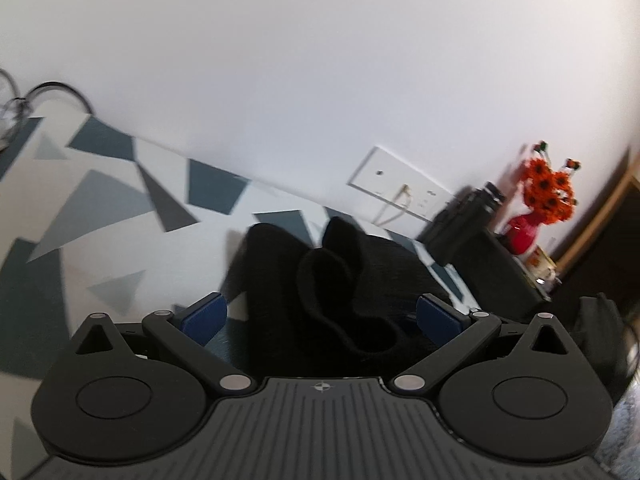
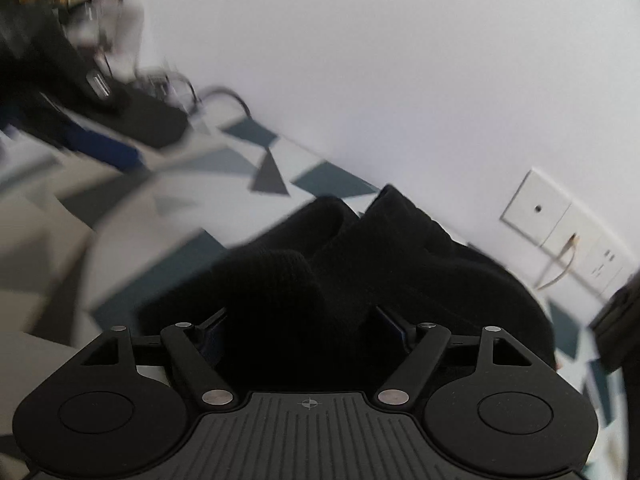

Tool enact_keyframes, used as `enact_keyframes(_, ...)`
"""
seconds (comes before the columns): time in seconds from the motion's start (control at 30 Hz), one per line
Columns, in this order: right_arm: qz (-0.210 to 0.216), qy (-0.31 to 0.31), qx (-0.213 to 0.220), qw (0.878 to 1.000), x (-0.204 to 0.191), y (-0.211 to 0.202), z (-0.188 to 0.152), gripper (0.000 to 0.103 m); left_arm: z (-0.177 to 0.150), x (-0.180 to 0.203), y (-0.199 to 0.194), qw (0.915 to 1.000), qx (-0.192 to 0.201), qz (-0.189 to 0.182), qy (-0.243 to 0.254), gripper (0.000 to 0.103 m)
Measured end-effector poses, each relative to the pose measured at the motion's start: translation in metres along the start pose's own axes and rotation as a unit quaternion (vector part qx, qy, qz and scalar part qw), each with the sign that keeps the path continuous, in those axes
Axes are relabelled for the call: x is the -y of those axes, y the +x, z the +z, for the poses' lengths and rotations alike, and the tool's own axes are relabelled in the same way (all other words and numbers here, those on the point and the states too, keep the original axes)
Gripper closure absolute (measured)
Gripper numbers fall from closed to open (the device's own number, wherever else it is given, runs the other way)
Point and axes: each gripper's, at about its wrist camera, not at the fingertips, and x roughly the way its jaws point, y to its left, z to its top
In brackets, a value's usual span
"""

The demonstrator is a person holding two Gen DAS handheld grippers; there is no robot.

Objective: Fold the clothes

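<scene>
Holding both tools over the bunched black knit garment (image 1: 340,292) at lower centre on the geometric-patterned bed cover (image 1: 100,208): left tool (image 1: 322,314) gapes wide, right tool (image 2: 304,326) wide astride cloth. Mid-fold, I judge; next, pinch an edge.

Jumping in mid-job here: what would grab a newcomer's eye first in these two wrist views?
The black knit garment comes first, bunched on the bedspread with grey and teal triangles, filling the space between the open blue pads of the left gripper and the right gripper. Next, the orange flowers in a red vase on the dark stand at right, below the plain white wall.
</scene>
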Motion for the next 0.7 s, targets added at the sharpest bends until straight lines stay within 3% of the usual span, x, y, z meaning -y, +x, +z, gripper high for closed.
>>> enact_keyframes(0.13,0.029,0.062,0.020,0.997,0.025,-0.026,0.000,0.031,0.014,0.002,0.029,0.9980,-0.029,0.021,0.053,0.000)
enact_keyframes(0.27,0.020,0.141,0.027,0.989,0.051,-0.036,-0.006,0.030,0.029,0.004,0.057,0.9919,-0.058,0.042,0.105,0.000)
enact_keyframes(0.43,0.002,0.227,-0.004,0.974,0.075,-0.024,-0.031,0.031,0.034,0.004,0.100,0.9693,-0.108,0.078,0.207,0.001)
enact_keyframes(0.53,0.011,0.271,-0.011,0.962,0.080,-0.019,-0.040,0.030,0.032,0.001,0.115,0.9603,-0.126,0.084,0.234,0.001)
enact_keyframes(0.63,0.021,0.317,-0.012,0.948,0.085,-0.017,-0.048,0.024,0.031,-0.001,0.125,0.9567,-0.129,0.086,0.247,0.000)
enact_keyframes(0.7,0.028,0.346,-0.014,0.938,0.088,-0.015,-0.054,0.013,0.030,-0.002,0.130,0.9568,-0.124,0.084,0.249,0.000)
